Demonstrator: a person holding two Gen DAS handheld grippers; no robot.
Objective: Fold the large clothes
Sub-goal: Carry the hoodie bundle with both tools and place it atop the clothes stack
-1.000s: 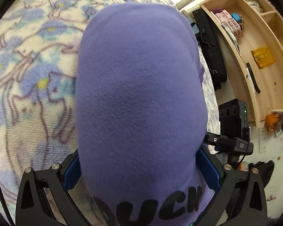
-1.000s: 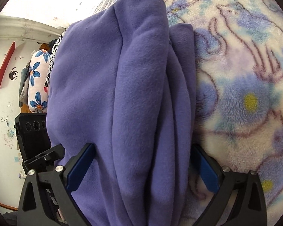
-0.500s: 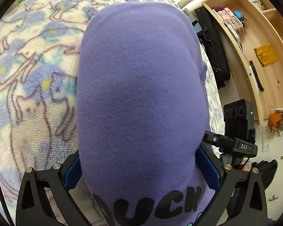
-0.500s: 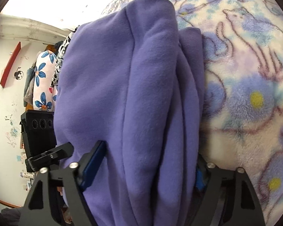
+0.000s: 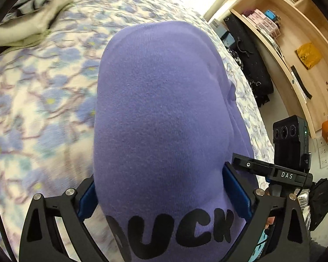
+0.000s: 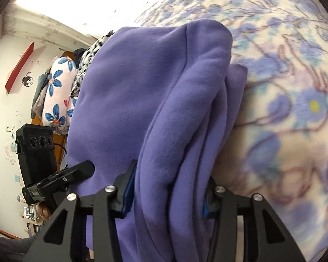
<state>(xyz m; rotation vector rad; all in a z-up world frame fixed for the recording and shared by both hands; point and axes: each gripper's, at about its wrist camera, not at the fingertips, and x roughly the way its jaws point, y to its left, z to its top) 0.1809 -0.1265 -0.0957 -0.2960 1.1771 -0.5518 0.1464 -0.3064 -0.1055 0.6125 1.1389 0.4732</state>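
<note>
While both grippers point down at a bed, a folded purple sweatshirt (image 5: 164, 113) fills the space between their fingers. Nearest, the right gripper (image 6: 167, 194) has just been closing, and its blue pads now squeeze the bundled layers of the sweatshirt's edge. The left gripper (image 5: 159, 192) stands wide, its pads pressed against both sides of the thick fold that bears black lettering. Beyond the grippers, the sweatshirt stretches away over a floral blanket (image 5: 43, 100) and appears partly lifted off it. Farther off lie a patterned pile of clothes (image 5: 32, 6) and wooden shelves (image 5: 295, 50). This looks like a late step: carrying the finished bundle. Next, both hands probably need to move together, keeping the layers level, and set it down.
</note>
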